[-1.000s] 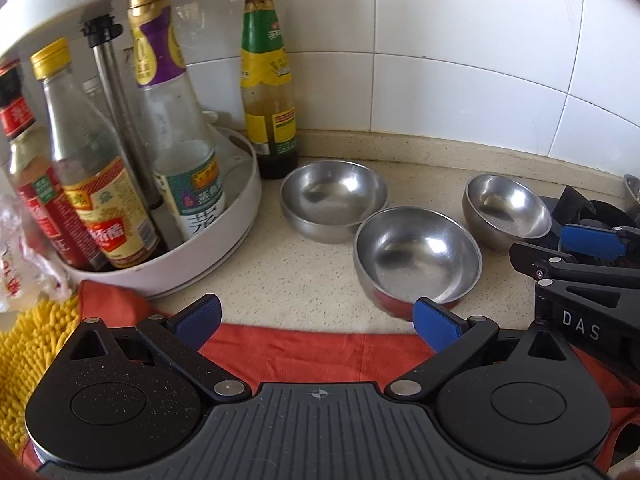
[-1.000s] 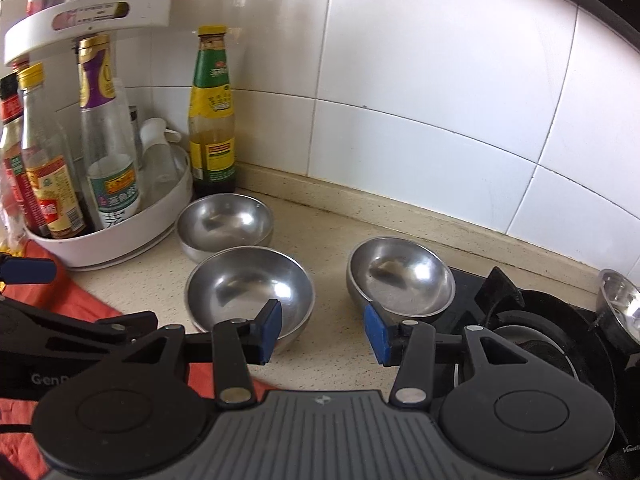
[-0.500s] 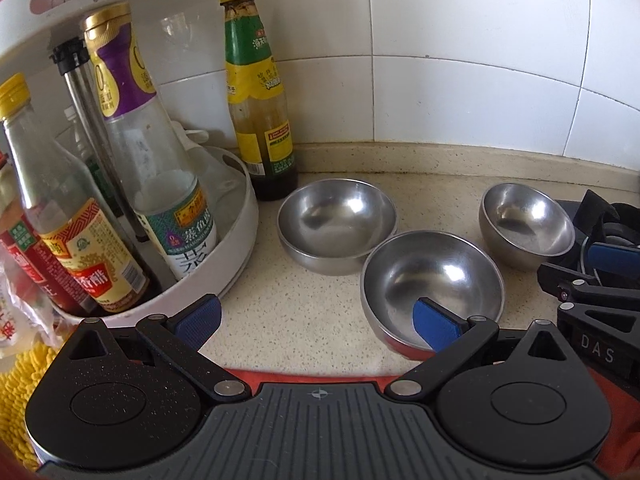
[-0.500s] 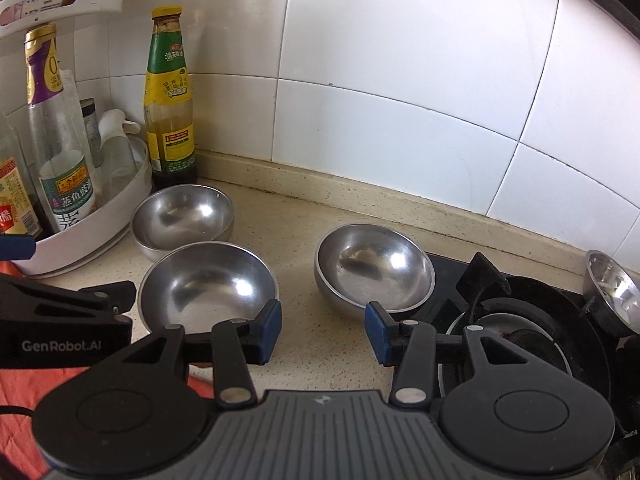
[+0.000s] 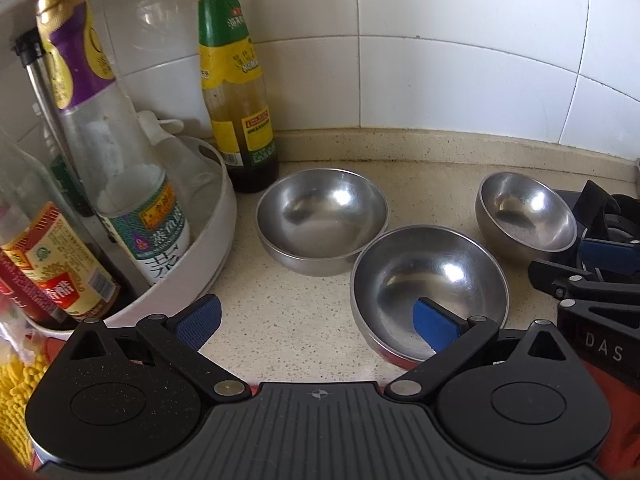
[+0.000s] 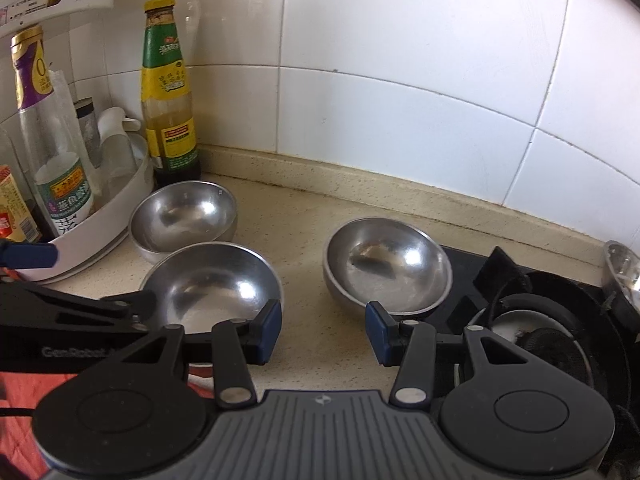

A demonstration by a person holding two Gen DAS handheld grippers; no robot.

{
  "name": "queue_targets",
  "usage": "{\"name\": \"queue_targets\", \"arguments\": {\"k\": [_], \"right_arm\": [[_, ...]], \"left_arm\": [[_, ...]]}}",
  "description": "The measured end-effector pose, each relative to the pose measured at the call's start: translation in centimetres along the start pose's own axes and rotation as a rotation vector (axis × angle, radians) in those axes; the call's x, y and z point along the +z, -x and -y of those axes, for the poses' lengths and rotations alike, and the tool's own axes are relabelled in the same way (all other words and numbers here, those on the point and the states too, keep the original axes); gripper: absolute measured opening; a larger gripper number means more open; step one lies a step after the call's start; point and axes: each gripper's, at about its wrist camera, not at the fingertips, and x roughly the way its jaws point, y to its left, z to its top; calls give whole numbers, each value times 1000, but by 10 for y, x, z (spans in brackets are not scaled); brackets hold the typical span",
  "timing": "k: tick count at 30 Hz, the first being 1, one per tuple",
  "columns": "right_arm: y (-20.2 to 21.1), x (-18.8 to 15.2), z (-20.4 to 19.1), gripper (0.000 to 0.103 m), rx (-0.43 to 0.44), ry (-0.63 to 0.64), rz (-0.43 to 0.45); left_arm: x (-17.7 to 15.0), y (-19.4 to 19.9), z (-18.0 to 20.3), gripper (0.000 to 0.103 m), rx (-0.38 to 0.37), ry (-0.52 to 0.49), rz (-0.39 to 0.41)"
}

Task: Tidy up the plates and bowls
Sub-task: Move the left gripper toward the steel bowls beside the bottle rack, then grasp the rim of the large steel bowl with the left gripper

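Closing on the bowls, neither gripper has taken hold of one; findings follow by view.

Left wrist view, step in hand: approach to the near steel bowl (image 5: 430,292), judged to be the first pick for stacking.
Left wrist view, claw: the left gripper (image 5: 316,322) stands wide apart and holds nothing; its right pad (image 5: 434,324) lies over the near rim of that bowl, its left pad over bare counter (image 5: 288,312).
Left wrist view, task items: the far-left bowl (image 5: 322,220) sits just beyond, its rim about touching the near bowl; the right bowl (image 5: 526,216) is apart, beside the hob.
Left wrist view, next move: judged to need one pad inside the wall and one outside, then a firm close; polished steel is likely to slip.

Right wrist view, claw: the right gripper (image 6: 322,334) is partly open, nothing between the pads, bare counter below.
Right wrist view, task items: the right bowl (image 6: 388,266) lies just beyond the right pad; a further small bowl (image 6: 622,266) shows at the far right edge.
Right wrist view, obstructions: the white turntable rack (image 6: 120,200) with bottles and the sauce bottle (image 6: 170,92) crowd the left; the gas burner (image 6: 552,340) hems the right. The two grippers are close and could foul each other.
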Motion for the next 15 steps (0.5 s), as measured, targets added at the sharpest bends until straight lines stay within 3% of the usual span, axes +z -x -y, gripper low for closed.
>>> {"name": "queue_targets", "arguments": {"k": [15], "right_arm": [[-32,11,-1,41,109,-19,-73]], "left_arm": [[6,-33,-11,101,-39,10,-59]]}}
